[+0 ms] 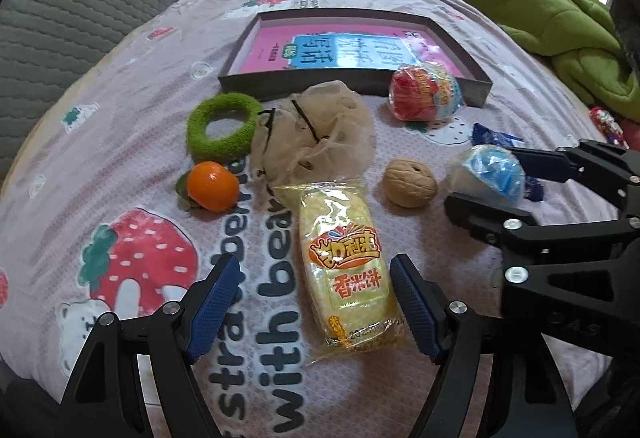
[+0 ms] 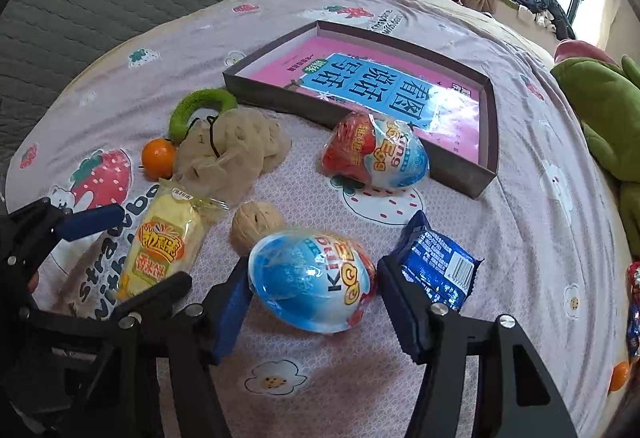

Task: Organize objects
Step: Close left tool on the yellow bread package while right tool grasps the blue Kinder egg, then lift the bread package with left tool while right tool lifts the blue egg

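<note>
Blue egg (image 2: 312, 282) lengthwise across right gripper (image 2: 312, 302) jaws

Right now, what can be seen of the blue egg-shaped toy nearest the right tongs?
The blue egg is a plastic-wrapped surprise egg, glossy blue and white with red and orange lettering. It lies on its side on the pink printed bedsheet, between the blue pads of the right tongs, which stand open around it; contact is not clear. A walnut sits just behind it, and a blue snack packet lies beside it.

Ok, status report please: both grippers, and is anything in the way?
Left gripper open astride yellow snack pack. Right gripper open around blue egg. Blue packet touches outside its finger.
</note>
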A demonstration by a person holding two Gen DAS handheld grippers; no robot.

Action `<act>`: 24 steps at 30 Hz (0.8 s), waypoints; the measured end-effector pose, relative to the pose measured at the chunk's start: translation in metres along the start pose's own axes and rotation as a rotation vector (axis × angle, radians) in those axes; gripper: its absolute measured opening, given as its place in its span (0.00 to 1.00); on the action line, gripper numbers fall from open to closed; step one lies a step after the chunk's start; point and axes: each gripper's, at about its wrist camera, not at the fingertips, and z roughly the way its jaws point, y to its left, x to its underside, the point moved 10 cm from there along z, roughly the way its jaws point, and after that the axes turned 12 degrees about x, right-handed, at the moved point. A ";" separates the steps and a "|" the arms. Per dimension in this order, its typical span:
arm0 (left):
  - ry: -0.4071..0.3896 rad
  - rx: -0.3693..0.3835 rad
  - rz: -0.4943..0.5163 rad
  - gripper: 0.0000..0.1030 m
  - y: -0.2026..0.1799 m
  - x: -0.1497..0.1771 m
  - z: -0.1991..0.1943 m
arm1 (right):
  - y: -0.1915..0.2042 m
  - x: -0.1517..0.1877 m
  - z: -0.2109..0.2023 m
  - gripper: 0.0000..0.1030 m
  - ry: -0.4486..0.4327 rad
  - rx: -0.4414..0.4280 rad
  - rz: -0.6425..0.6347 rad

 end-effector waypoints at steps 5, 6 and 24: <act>0.025 0.011 -0.006 0.77 0.004 0.000 0.006 | 0.000 0.000 -0.002 0.60 -0.014 0.009 -0.005; 0.033 0.021 -0.015 0.77 0.005 0.001 0.008 | -0.001 0.000 -0.003 0.60 -0.016 0.007 -0.002; 0.031 0.041 -0.005 0.39 0.008 0.005 0.003 | 0.006 -0.003 -0.022 0.60 -0.070 -0.076 0.055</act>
